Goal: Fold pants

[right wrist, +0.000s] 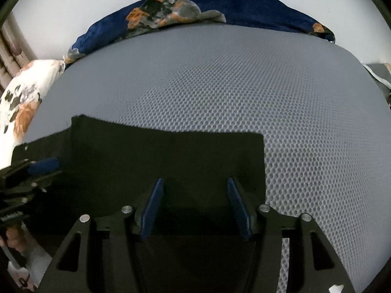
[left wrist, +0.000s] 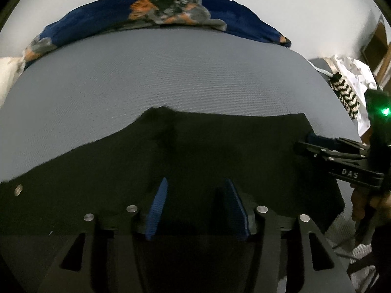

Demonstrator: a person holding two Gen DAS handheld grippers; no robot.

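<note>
Black pants (left wrist: pixel 220 141) lie flat on a grey mesh mattress (left wrist: pixel 146 73), with a metal button (left wrist: pixel 18 189) at their left end. My left gripper (left wrist: pixel 196 180) hovers over the dark cloth, its blue pads apart and nothing pinched between them. My right gripper (left wrist: pixel 305 142) reaches in from the right, near the cloth's right edge. In the right wrist view the pants (right wrist: pixel 146 151) end in a straight edge on the right. The right gripper (right wrist: pixel 195 179) stands open above them, close to that corner. The left gripper (right wrist: pixel 46 166) shows at the left edge.
A dark blue blanket with orange flowers (left wrist: pixel 97 17) lies bunched along the far edge of the mattress (right wrist: pixel 293 97). A white floral pillow (right wrist: pixel 22 97) sits at the left. A black-and-white striped cloth (left wrist: pixel 347 95) lies off the right side.
</note>
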